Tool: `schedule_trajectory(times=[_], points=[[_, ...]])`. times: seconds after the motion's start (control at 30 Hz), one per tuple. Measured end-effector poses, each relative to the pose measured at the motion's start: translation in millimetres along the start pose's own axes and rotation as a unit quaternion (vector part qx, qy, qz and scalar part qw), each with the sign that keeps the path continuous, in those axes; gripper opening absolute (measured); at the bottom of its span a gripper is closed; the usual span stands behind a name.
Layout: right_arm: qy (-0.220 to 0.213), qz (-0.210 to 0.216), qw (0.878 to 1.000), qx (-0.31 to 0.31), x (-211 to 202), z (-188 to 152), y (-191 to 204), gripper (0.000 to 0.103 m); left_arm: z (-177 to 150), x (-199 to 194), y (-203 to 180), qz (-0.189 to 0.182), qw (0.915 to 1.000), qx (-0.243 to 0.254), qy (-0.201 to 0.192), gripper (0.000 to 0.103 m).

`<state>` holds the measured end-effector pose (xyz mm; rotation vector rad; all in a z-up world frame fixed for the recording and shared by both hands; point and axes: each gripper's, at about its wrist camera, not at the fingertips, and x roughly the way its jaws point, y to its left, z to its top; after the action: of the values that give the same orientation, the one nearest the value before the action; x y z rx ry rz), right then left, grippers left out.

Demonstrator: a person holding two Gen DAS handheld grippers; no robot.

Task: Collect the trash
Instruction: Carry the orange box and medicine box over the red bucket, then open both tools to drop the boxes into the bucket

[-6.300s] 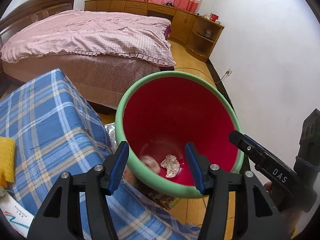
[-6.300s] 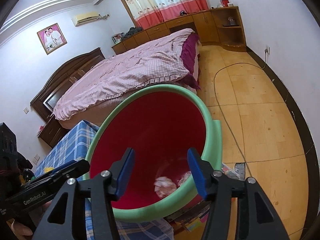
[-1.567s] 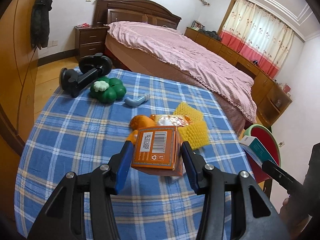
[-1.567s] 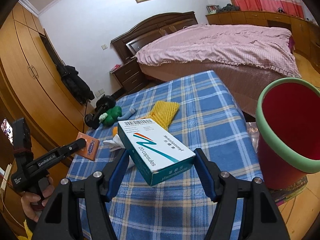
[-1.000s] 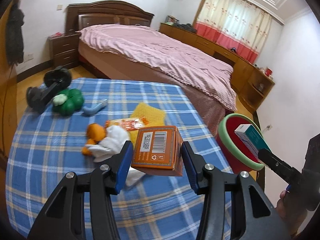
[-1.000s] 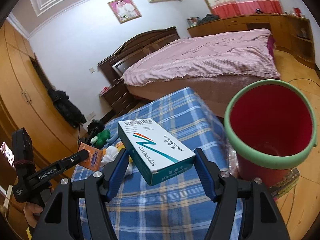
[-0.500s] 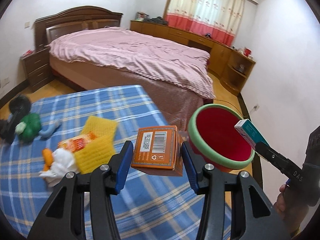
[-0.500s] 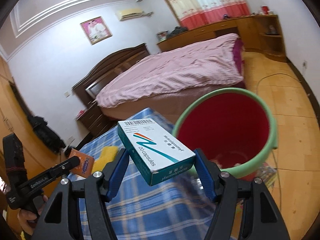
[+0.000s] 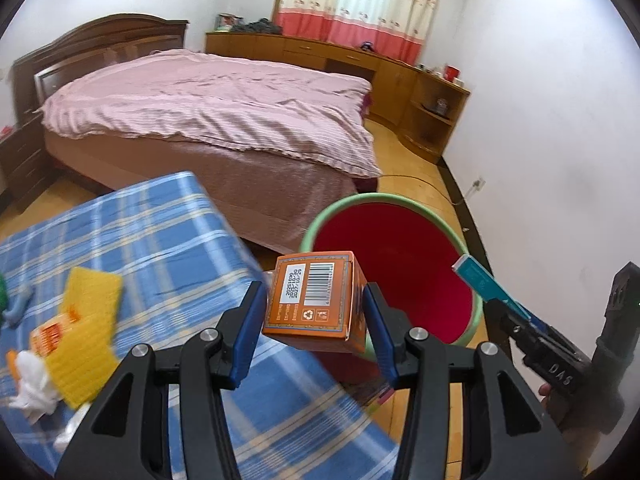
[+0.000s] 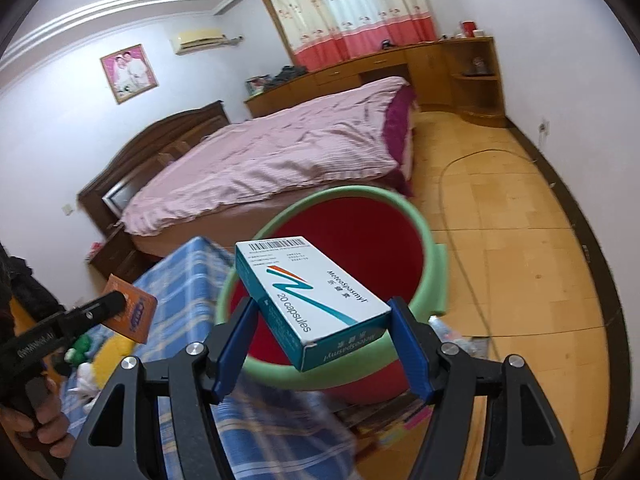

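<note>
A: Left gripper point(image 9: 314, 326)?
B: Clamped on orange box point(image 9: 314, 304), held near red bin point(image 9: 390, 264), right of counter point(image 9: 140, 232).
A: Right gripper point(image 10: 320, 346)?
B: Clamped on teal capsule box point(image 10: 308, 300), raised over bin's near rim.

Home bedroom. Big bed point(image 9: 208, 108) with pink cover mid-frame, wooden headboard point(image 10: 160, 140) left, framed portrait point(image 10: 129, 73) and air conditioner point(image 10: 199, 39) upper left. Curtained window point(image 9: 356, 4) top center, wood floor point(image 10: 520, 240) right.
</note>
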<state>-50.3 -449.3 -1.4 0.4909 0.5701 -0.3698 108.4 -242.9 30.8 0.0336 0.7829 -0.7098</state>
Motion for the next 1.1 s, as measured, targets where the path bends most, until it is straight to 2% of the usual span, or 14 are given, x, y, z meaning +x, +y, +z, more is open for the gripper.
schedule_trajectory(times=[0.17,0.43,0.57,0.77,0.87,1.1], points=[[0.007,-0.017,1.000,0.003,14.4,-0.2,-9.5,0.069,3.0,24.7,-9.7,-0.019,0.9998,0.007,0.008,0.050],[0.020,-0.031,0.999,0.006,36.4,-0.5,-17.2,0.069,0.9,60.1,-15.0,-0.022,0.9994,0.021,0.018,0.050],[0.023,-0.033,0.999,0.008,44.1,0.2,-19.8,0.069,1.6,63.7,-19.8,-0.019,0.9990,0.038,0.008,0.050],[0.021,-0.032,0.999,0.008,48.8,0.2,-20.8,0.069,4.5,68.2,-19.4,-0.030,0.9990,0.033,0.007,0.050],[0.019,-0.025,0.999,0.015,47.7,0.1,-22.7,0.069,6.0,66.9,-18.3,-0.041,0.9989,0.024,0.003,0.057],[0.019,-0.014,1.000,0.018,43.2,-0.6,-20.4,0.069,9.7,56.4,-24.0,-0.041,0.9986,0.032,-0.009,0.058]])
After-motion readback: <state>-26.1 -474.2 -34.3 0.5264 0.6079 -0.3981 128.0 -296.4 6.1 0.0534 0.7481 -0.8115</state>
